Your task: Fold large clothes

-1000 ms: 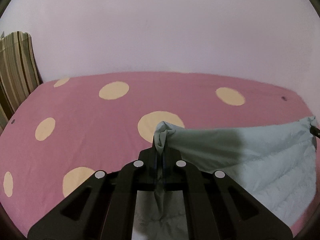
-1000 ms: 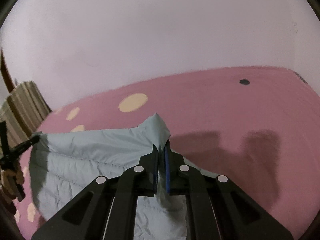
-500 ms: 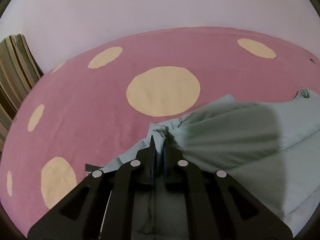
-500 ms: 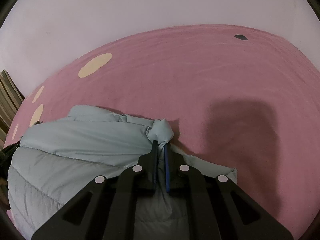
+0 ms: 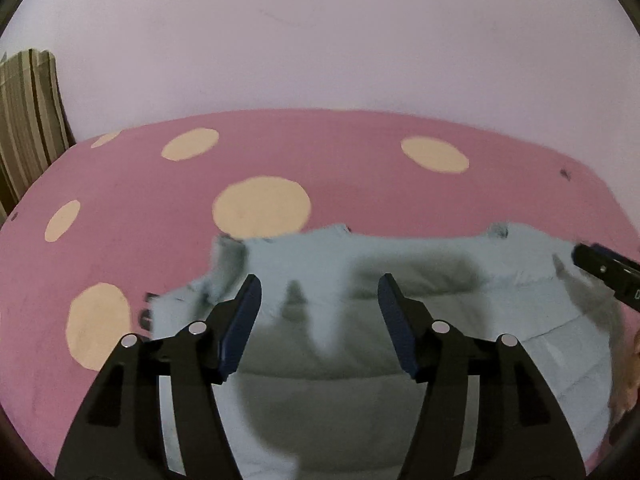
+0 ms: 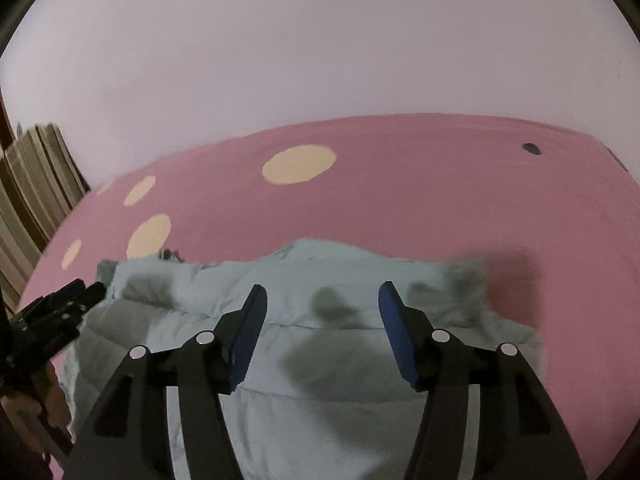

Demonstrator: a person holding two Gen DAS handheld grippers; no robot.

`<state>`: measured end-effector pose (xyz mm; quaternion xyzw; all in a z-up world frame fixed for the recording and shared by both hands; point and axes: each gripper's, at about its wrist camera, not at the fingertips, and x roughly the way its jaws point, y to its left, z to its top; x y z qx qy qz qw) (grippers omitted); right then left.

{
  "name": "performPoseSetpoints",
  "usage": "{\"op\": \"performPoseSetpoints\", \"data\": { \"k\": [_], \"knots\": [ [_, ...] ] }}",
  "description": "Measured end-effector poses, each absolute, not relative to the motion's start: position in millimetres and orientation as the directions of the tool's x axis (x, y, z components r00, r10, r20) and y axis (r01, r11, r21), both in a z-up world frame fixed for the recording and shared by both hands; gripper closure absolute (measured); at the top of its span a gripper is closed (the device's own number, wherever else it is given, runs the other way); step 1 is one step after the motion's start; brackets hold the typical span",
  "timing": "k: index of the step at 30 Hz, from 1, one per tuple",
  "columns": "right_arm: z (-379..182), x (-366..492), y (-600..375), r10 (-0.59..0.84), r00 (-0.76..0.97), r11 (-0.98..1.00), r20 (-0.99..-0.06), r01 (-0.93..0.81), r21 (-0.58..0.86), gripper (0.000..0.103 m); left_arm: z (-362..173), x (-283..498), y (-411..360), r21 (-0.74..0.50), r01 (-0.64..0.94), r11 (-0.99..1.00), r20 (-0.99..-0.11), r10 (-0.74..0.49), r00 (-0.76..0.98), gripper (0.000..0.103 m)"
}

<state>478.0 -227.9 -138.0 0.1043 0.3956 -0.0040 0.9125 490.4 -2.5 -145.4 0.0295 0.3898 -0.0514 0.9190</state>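
A pale blue quilted jacket [image 5: 420, 288] lies folded on the pink bed sheet [image 5: 120, 208], its far edge rumpled. My left gripper [image 5: 318, 292] hovers over the jacket's left part, jaws opening, nothing pinched between the blue pads. In the right wrist view the same jacket [image 6: 320, 344] spreads below my right gripper [image 6: 320, 300], whose jaws are also opening with only cloth lying underneath. The right gripper's black tip [image 5: 604, 268] shows at the left view's right edge; the left gripper [image 6: 60, 308] shows at the right view's left edge.
The pink sheet with cream dots [image 5: 262, 208] covers the bed up to a plain pale wall [image 5: 320, 40]. A striped pillow or cushion [image 5: 28, 112] stands at the far left. A small dark mark [image 6: 532, 148] sits on the sheet far right.
Both grippers were shut on the jacket's corners, carried them forward and down onto the bed, and have now let go. The jaws stand apart and both grippers have drawn back from the folded edge.
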Motion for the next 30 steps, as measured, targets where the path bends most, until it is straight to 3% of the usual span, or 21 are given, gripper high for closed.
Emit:
{"op": "performPoseSetpoints", "data": {
  "k": [5, 10, 14, 19, 23, 30],
  "knots": [
    [-181.1, 490.2, -204.8, 0.01, 0.62, 0.995, -0.784, 0.074, 0.071, 0.045, -187.8, 505.8, -11.6, 0.012, 0.085, 0.996, -0.773, -0.044, 0.632, 0.041],
    [-208.8, 491.1, -208.2, 0.0, 0.623, 0.993, -0.782, 0.093, 0.073, 0.044, -207.2, 515.7, -16.2, 0.034, 0.084, 0.996, -0.774, -0.026, 0.633, 0.039],
    [-203.0, 499.4, -203.8, 0.006, 0.625, 0.992, -0.781, 0.097, 0.086, 0.045, -194.0, 511.8, -15.5, 0.048, 0.086, 0.995, -0.773, -0.018, 0.634, 0.039],
    [-168.9, 467.2, -215.3, -0.022, 0.681, 0.987, -0.732, 0.131, 0.091, 0.044, -160.7, 465.4, 10.4, -0.048, 0.082, 0.995, -0.714, -0.092, 0.694, 0.036],
    [-189.9, 456.7, -229.3, -0.115, 0.655, 0.983, -0.747, 0.182, 0.008, 0.044, -181.8, 460.8, 24.4, -0.032, 0.06, 0.998, -0.739, -0.064, 0.671, 0.036],
    [-234.8, 475.4, -233.2, -0.097, 0.644, 0.986, -0.759, 0.166, 0.015, 0.04, -207.2, 461.8, 19.8, -0.029, 0.039, 0.999, -0.756, -0.048, 0.653, 0.034]
  ]
}}
